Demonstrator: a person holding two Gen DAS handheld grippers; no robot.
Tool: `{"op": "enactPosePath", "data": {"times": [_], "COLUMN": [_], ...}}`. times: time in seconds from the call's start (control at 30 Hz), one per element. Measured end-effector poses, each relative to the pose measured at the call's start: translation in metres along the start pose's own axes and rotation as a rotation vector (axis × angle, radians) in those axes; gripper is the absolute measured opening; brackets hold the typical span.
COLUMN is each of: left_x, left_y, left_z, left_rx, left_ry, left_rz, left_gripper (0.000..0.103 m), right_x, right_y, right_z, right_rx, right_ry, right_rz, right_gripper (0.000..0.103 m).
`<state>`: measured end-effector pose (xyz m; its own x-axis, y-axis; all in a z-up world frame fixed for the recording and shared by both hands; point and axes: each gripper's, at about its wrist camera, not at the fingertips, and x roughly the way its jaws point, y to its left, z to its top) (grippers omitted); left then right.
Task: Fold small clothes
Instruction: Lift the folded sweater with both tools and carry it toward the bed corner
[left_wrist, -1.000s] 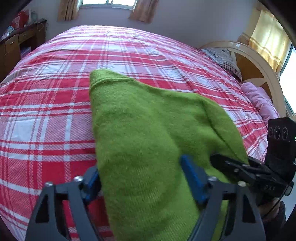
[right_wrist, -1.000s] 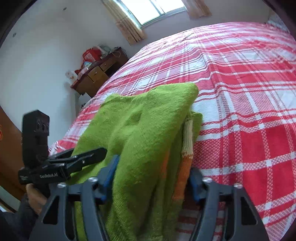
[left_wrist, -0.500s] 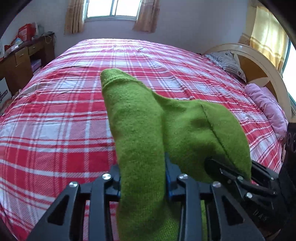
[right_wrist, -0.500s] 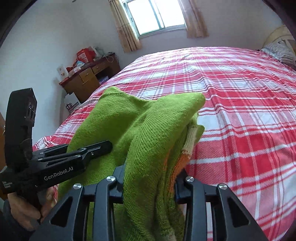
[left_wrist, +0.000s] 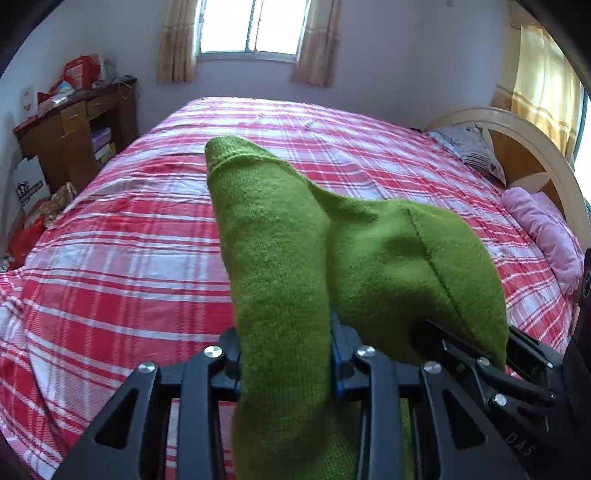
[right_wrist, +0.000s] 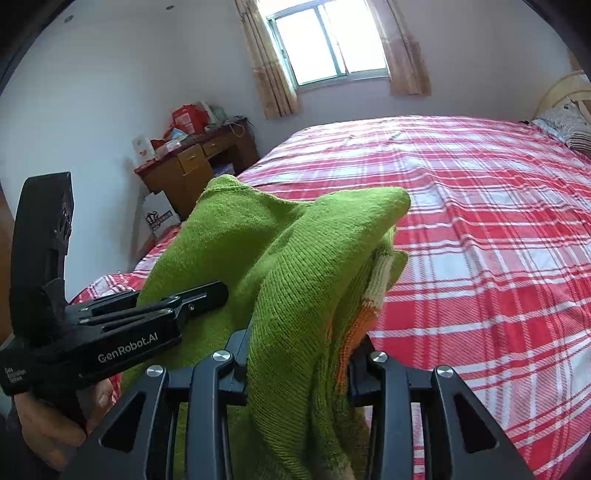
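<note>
A small green knitted garment with an orange and cream trim hangs lifted above the red plaid bed. My left gripper is shut on one bunched edge of it. My right gripper is shut on the other edge, where the trim shows. Each wrist view shows the other gripper beside it: the right gripper at the lower right, the left gripper at the lower left, held by a hand. The pads are hidden in the knit.
The plaid bed fills the room ahead. A wooden desk with clutter stands by the left wall, bags on the floor below it. A curved headboard, a striped pillow and a pink pillow lie at the right.
Both grippers closed on the green garment and rose off the bed with it. The cloth went from spread flat to bunched between the jaws, and more of the room shows.
</note>
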<state>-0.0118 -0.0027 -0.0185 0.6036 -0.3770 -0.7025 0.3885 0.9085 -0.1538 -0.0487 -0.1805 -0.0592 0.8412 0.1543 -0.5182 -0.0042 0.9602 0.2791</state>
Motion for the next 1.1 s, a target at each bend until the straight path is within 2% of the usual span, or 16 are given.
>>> {"op": "enactPosePath", "data": {"times": [0.33, 0.7, 1.1], "left_x": [-0.015, -0.024, -0.033], "left_y": [0.032, 0.055, 0.099], "left_z": [-0.009, -0.013, -0.019], "left_rx": [-0.055, -0.083, -0.162], "left_ry": [-0.017, -0.027, -0.018], "left_rz": [0.041, 0.064, 0.098], "left_gripper": [0.034, 0.034, 0.034], "right_x": [0.009, 0.017, 0.038], "right_y": [0.04, 0.064, 0.1], "right_z": [0.001, 0.0, 0.001], "right_rx": [-0.035, -0.048, -0.101], "right_ry": [0.004, 0.012, 0.051], "right_rz": [0.043, 0.067, 0.122], "right_gripper": [0.036, 0.036, 0.036]}}
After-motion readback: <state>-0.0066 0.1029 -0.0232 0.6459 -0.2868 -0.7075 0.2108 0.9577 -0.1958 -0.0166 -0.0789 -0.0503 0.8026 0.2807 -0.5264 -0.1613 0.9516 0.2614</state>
